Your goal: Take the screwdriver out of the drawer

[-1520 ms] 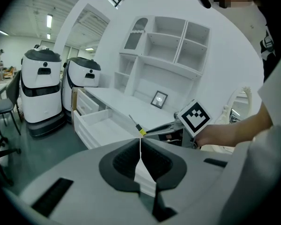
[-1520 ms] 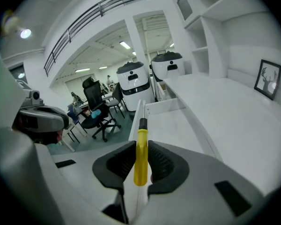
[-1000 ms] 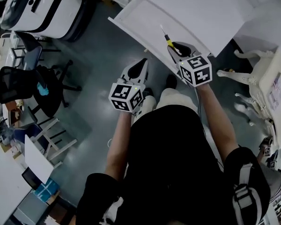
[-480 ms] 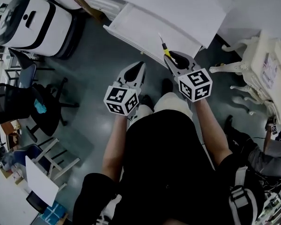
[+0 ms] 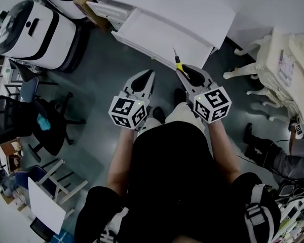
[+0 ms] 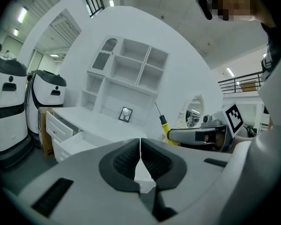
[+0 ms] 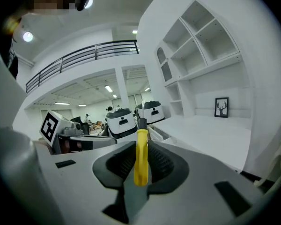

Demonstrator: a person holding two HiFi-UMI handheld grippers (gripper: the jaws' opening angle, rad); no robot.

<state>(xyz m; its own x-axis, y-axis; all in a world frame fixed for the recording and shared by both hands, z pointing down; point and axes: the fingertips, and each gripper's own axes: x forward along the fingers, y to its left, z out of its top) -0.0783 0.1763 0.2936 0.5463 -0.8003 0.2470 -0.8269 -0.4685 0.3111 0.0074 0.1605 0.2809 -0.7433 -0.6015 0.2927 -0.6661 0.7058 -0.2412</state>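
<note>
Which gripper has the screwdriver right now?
The right gripper: its jaws grip the screwdriver by its yellow handle, shaft pointing away. The left gripper has its jaws shut with nothing between them.

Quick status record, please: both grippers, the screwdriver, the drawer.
left gripper: shut, nothing between its jaws
right gripper: shut on the screwdriver's yellow handle
screwdriver: out of the drawer, shaft sticking out past the jaws
drawer: pulled open on the white desk
task state: screwdriver in hand, drawer not closed
</note>
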